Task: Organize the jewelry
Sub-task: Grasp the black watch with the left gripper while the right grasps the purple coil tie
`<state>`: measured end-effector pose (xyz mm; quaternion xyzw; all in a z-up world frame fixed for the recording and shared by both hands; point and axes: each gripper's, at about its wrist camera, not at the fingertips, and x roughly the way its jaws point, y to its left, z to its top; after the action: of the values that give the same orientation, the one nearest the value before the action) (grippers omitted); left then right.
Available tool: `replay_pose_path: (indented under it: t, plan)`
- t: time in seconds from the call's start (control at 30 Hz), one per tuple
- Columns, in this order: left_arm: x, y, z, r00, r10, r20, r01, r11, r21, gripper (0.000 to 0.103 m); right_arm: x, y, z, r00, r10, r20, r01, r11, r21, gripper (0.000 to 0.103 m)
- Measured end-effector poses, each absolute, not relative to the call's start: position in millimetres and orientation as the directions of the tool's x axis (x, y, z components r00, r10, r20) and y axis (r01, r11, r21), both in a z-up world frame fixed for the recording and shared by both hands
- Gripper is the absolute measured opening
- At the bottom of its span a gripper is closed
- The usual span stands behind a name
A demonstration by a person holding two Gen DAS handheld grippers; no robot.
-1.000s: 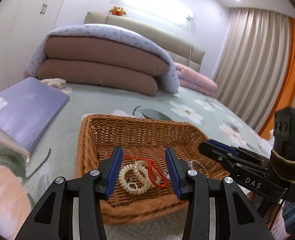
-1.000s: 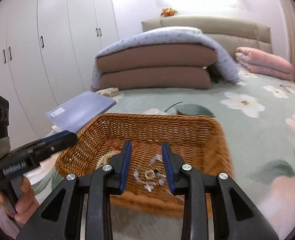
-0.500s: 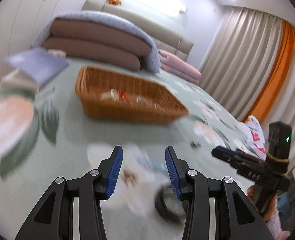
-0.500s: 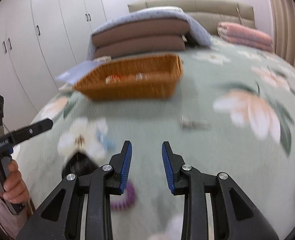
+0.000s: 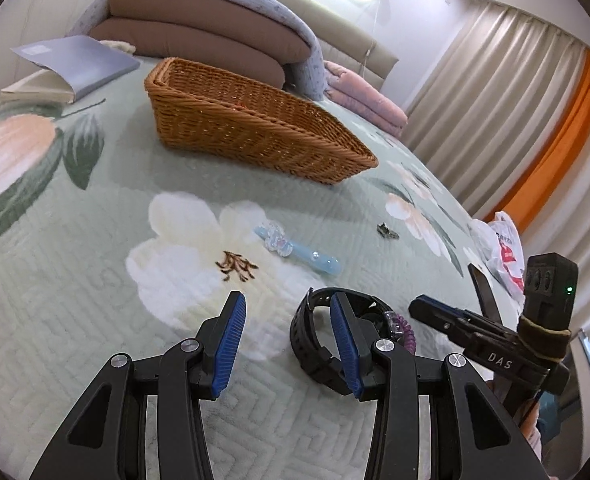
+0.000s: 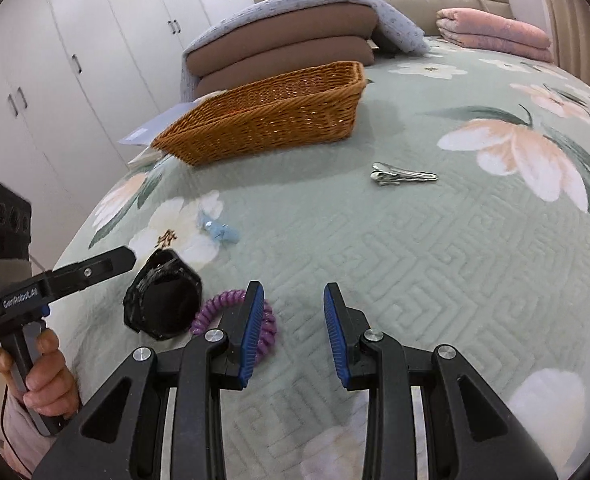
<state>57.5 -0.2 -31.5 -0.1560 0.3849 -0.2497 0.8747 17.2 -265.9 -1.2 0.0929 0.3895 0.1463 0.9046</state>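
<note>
From my left wrist view, my own right finger pad (image 5: 345, 346) covers part of the black watch (image 5: 309, 338), and the purple coil tie (image 5: 405, 330) shows only as a sliver behind it. The wicker basket (image 5: 255, 136) wall hides nearly all its contents; just a speck of red peeks over. The small metal piece (image 5: 387, 231) at middle right is too tiny to identify there.

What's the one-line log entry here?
left gripper open, empty | right gripper open, empty | watch, purple coil on bed | basket beyond
</note>
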Motion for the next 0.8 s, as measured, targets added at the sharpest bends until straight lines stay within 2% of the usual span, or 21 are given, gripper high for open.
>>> replay_pose_path:
  t: [0.2,0.27,0.3,0.33,0.6,0.73,0.8]
  plan:
    - [57.4,-14.1,-34.3,0.559,-0.54,-0.629,0.339,0.841,-0.421,0.045,13.4,-245.1,-4.3,0.642,0.309,-0.701,-0.229,0.951,0.209,0.034]
    - [58.8,-20.9,-37.5,0.548,-0.515,-0.659,0.334,0.857,-0.392,0.037,12.6,-242.0,-4.5,0.644,0.294,-0.706,-0.229,0.955,0.189,0.034]
    - [59.9,-24.4,-39.5,0.536,-0.512,-0.671,0.339,0.859,-0.384,0.029,12.7,-241.8,-5.2,0.643,0.291,-0.709,-0.228,0.956,0.186,0.034]
    - [59.6,-26.9,-40.0,0.529,-0.516,-0.673,0.347,0.856,-0.384,0.028,13.0,-241.9,-5.8,0.641,0.29,-0.711,-0.227,0.956,0.185,0.034]
    - [54.5,-40.9,-40.5,0.524,-0.496,-0.693,0.374,0.865,-0.336,0.028,9.1,-229.8,-8.3,0.649,0.243,-0.721,-0.243,0.964,0.106,0.034]
    - [53.7,-43.1,-41.7,0.529,-0.5,-0.686,0.371,0.863,-0.343,0.024,7.5,-221.7,-9.9,0.659,0.209,-0.723,-0.253,0.966,0.049,0.034]
    - [52.6,-43.7,-42.5,0.536,-0.496,-0.683,0.371,0.865,-0.338,0.022,8.2,-221.8,-10.3,0.658,0.211,-0.722,-0.254,0.966,0.05,0.031]
